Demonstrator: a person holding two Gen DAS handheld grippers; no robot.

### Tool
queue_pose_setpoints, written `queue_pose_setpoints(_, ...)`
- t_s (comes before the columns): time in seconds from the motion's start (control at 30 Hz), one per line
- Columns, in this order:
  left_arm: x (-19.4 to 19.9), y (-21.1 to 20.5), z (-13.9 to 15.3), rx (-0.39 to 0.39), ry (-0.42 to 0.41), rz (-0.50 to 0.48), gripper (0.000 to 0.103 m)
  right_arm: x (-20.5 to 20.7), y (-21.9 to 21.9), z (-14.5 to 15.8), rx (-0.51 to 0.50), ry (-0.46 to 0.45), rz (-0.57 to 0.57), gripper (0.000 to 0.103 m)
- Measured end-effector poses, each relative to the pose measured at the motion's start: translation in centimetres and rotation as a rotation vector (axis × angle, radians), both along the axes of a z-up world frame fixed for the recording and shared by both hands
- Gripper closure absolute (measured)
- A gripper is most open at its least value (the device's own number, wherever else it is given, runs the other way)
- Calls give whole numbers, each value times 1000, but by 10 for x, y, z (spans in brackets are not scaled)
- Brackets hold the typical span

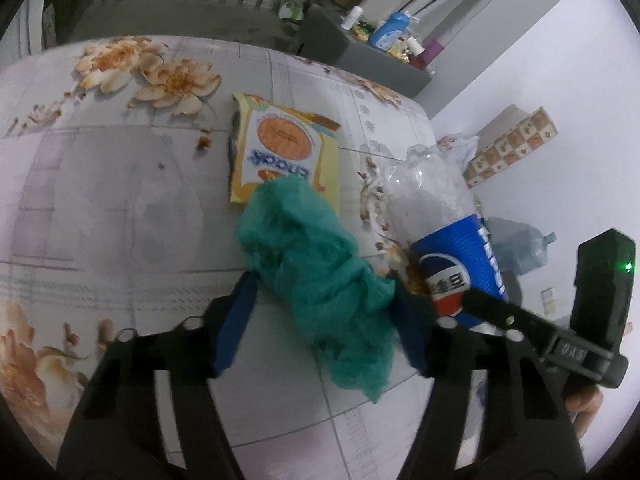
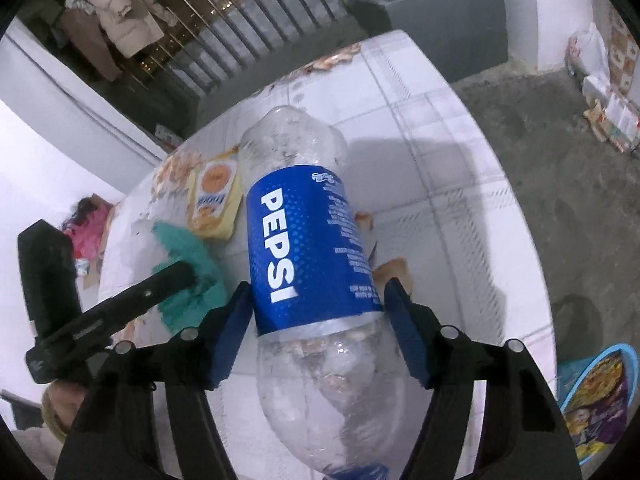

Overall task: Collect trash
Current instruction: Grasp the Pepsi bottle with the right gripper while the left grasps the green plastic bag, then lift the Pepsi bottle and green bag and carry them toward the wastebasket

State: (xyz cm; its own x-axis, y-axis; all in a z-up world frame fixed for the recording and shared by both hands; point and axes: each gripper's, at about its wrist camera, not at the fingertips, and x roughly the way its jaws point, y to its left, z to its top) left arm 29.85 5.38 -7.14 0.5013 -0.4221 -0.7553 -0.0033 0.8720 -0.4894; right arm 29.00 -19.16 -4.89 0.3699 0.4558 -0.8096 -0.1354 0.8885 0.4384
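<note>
My left gripper (image 1: 324,300) is shut on a crumpled green net (image 1: 316,264), held just above the floral table (image 1: 120,200). My right gripper (image 2: 318,304) is shut on an empty Pepsi bottle (image 2: 308,240) with a blue label; it also shows in the left wrist view (image 1: 452,248) to the right of the net. A yellow snack packet (image 1: 280,148) lies flat on the table beyond the net, and also shows in the right wrist view (image 2: 214,200). The green net shows in the right wrist view (image 2: 188,268) at the left.
A blue basin with wrappers (image 2: 596,400) sits on the floor at the lower right. A grey ledge with bottles (image 1: 384,40) stands behind the table. A large water jug (image 1: 520,248) and a patterned box (image 1: 516,144) lie on the floor to the right.
</note>
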Motion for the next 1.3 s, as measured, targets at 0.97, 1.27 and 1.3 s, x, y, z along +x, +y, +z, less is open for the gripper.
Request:
queue_pose_setpoints(0.97, -162, 17, 13, 104, 7, -357, 50, -174, -28, -2, 55, 109, -158, 41)
queue_pose_setpoints(1.27, -149, 13, 5, 113, 39, -273, 34, -170, -27, 0, 11, 82, -186, 31)
queue_pose_setpoints(1.3, -149, 11, 3, 131, 42, -268, 34, -170, -27, 0, 10, 81, -186, 31)
